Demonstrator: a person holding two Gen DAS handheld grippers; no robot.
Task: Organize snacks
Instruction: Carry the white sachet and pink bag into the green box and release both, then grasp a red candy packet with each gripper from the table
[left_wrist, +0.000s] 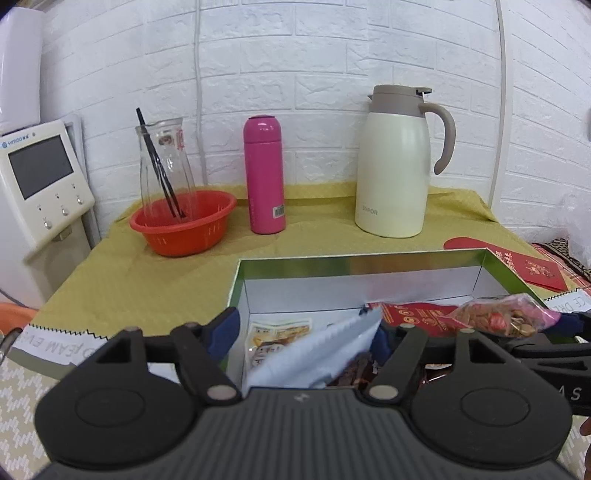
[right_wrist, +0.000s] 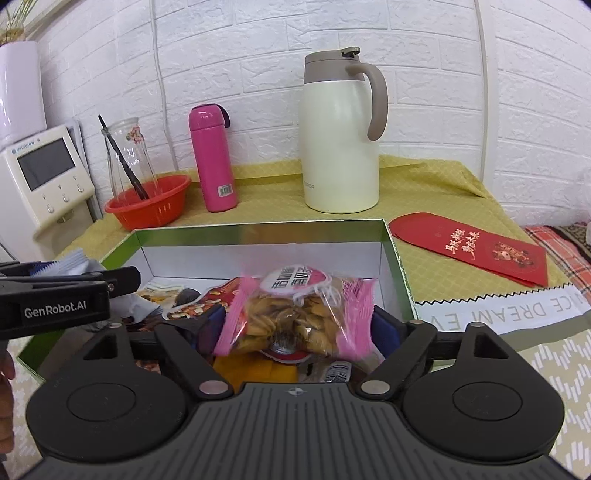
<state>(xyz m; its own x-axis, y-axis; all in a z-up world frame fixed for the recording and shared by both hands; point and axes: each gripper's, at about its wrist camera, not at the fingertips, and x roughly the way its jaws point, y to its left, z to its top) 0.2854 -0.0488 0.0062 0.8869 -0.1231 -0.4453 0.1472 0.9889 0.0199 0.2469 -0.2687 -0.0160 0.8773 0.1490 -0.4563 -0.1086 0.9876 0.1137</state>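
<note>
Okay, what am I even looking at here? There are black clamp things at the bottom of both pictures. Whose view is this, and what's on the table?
No robot: a person holds a two-finger clamp in each hand, each with a camera looking along its fingers. One picture comes from the left gripper, the other from the right gripper. Both hover over an open green-rimmed cardboard box of snacks. The right grips a clear pink-edged bag of nuts. A pale blue packet sits loosely between the left's fingers. Behind stand a cream thermos jug, a pink bottle, an orange basket holding a glass carafe, and a flat red envelope.
</note>
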